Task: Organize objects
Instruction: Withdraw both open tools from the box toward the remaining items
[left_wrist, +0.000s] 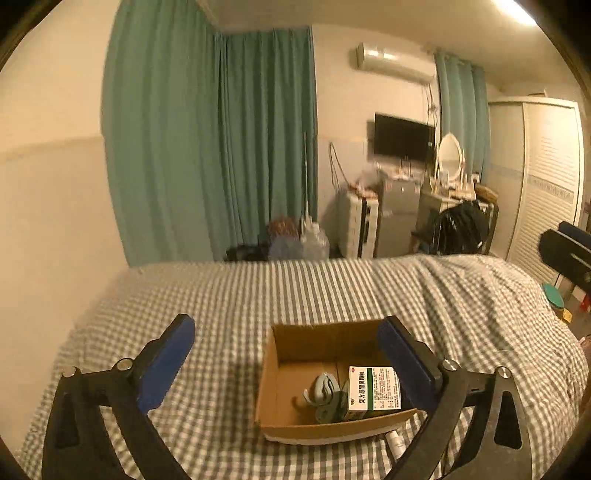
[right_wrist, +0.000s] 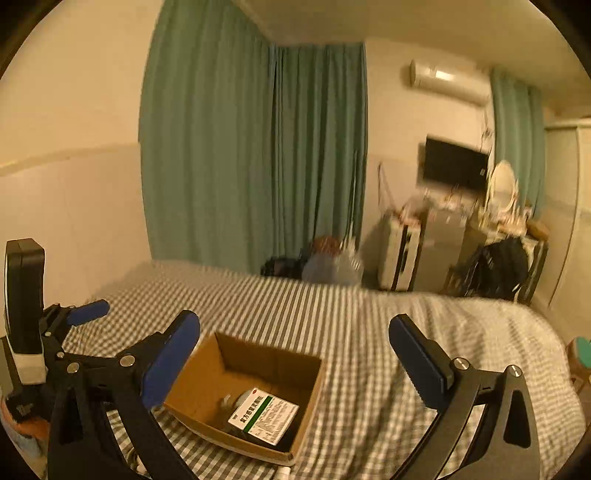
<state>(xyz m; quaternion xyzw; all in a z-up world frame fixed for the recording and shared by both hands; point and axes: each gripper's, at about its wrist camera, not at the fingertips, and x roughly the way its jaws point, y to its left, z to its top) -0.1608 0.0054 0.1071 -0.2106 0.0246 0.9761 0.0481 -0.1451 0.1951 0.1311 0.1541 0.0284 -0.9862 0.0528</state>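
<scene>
Warm, dim indoor light tints both views yellow-orange. A ceiling lamp (left_wrist: 515, 11) flares at the left wrist view's top right. The right wrist view is smeared by motion blur. Fisheye distortion bends the curtains (left_wrist: 207, 147), and black vignetting rims both frames.

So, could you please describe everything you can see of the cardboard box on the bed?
The cardboard box is a shallow, open-topped tray of plain brown corrugated card, sitting flat on the grey-and-white checked bedspread. Its near edge looks pale where the card is cut. Inside lie a white-and-green medicine carton, resting tilted, and a grey plastic clip-like item beside it, touching it. A small white object lies on the bedspread just outside the near wall. Neither hand-held gripper touches the box.
</scene>
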